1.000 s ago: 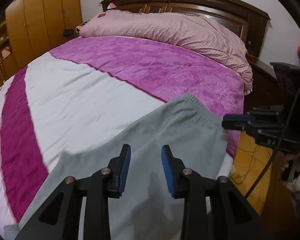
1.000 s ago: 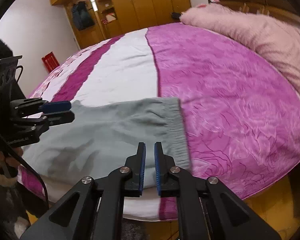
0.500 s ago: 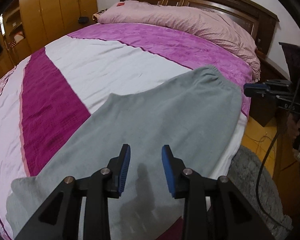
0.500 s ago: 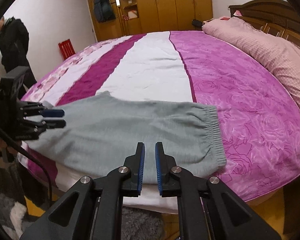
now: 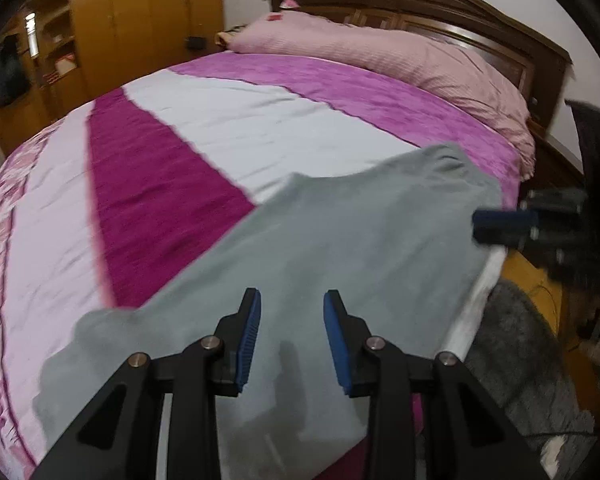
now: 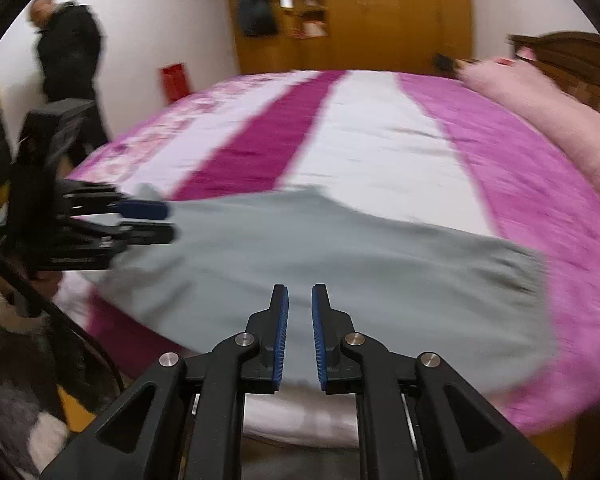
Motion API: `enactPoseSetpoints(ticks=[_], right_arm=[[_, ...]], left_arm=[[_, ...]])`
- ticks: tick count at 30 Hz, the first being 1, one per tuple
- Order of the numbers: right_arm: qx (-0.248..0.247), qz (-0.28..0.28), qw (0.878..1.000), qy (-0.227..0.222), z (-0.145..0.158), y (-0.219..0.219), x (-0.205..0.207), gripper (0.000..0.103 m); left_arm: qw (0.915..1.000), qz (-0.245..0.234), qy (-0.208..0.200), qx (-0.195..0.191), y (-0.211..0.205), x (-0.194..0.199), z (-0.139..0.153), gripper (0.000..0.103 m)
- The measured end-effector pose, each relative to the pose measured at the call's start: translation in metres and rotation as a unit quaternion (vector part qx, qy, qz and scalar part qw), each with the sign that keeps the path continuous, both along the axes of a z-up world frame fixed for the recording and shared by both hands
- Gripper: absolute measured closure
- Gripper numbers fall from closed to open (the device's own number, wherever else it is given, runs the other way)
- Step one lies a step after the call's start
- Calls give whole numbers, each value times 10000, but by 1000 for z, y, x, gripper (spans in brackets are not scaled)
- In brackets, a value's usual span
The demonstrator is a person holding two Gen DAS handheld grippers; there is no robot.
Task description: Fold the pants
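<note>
Grey pants [image 5: 340, 248] lie flat along the near edge of the bed, with the elastic waistband [image 6: 536, 276] toward the headboard and the leg end [image 5: 60, 380] at the other side. My left gripper [image 5: 292, 300] hovers over the leg part, open, with nothing between its blue pads. It also shows at the left of the right wrist view as the left gripper [image 6: 148, 220]. My right gripper [image 6: 300, 292] hangs over the pants' near edge. Its jaws stand a narrow gap apart and hold nothing. The right gripper [image 5: 500, 226] appears blurred beside the waist end.
The bedspread [image 5: 160, 184] has purple, white and pink stripes. A pink quilt [image 5: 400, 56] lies against the wooden headboard [image 5: 480, 28]. A grey rug [image 5: 520, 340] covers the floor beside the bed. A person in dark clothes [image 6: 68, 48] stands by the far wall, near wooden wardrobes [image 6: 380, 12].
Both grippers have slid along the bed edge from the waistband toward the leg end. More of the legs shows in both views. Neither gripper's jaw gap has visibly changed.
</note>
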State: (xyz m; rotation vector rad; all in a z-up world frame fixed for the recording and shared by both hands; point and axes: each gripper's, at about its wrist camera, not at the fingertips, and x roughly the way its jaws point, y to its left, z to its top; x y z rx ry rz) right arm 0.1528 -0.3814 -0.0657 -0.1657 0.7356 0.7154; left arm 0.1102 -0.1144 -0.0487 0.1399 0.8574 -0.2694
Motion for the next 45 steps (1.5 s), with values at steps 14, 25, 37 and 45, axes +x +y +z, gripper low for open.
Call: enactPoseSetpoints(ticks=[14,25,37,45], right_arm=[[227,1626,9864,97,-19,222,-57,76],[-837,2642,9600,-399,-53,337,-101,76],[-1422,2431,9478,-1494,-63,338,-107,98],[-574,3456,9345,-635,-40,325,-96,98]], left_arm=[[9862,1626,276,114,194,-67,-11,69],[9538,2899,651,-449,281,-116,-37,69],[9670,2405,801,-278,263,-116,-43,69],[9590,2691,750,-476,284,-119,-37,69]])
